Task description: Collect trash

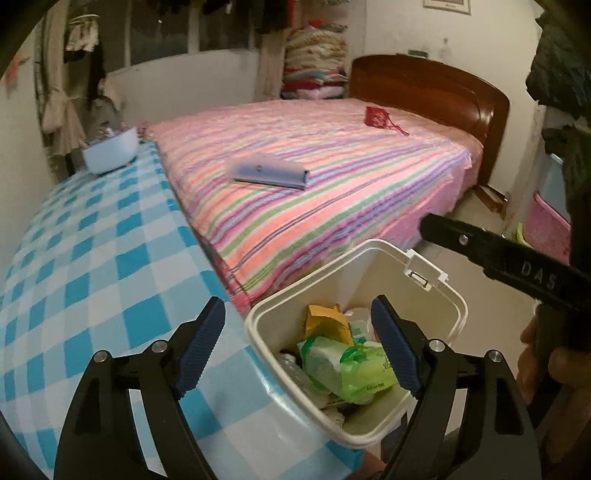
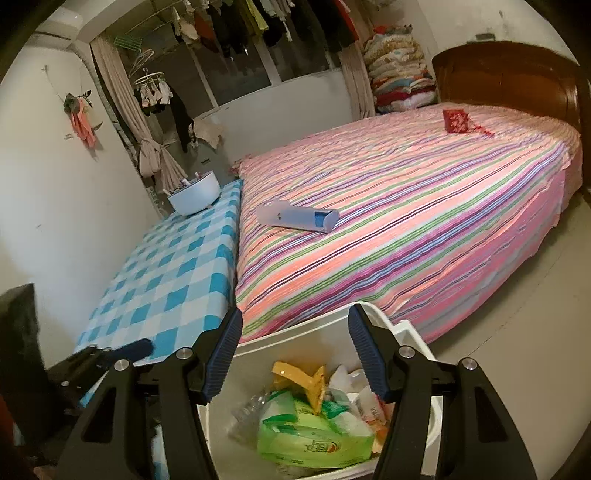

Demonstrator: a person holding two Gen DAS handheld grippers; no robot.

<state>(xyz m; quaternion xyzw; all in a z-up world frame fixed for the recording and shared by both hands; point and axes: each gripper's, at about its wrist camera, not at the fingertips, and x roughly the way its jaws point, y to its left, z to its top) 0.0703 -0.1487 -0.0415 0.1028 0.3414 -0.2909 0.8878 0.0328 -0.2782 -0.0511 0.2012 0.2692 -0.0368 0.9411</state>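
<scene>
A home bedroom: striped bed [image 2: 406, 206], wooden headboard [image 2: 506, 74], laundry [image 2: 258, 18] hanging overhead.

White bin [image 2: 400, 334], green pkt [image 2: 314, 441], yellow wrapper [image 2: 306, 380] inside

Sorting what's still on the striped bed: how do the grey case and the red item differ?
The grey case is long, boxy and plain, lying mid-bed; the red item is smaller, patterned, with a trailing bit, near the headboard. Both lie on the striped bed, outside the bin.
</scene>
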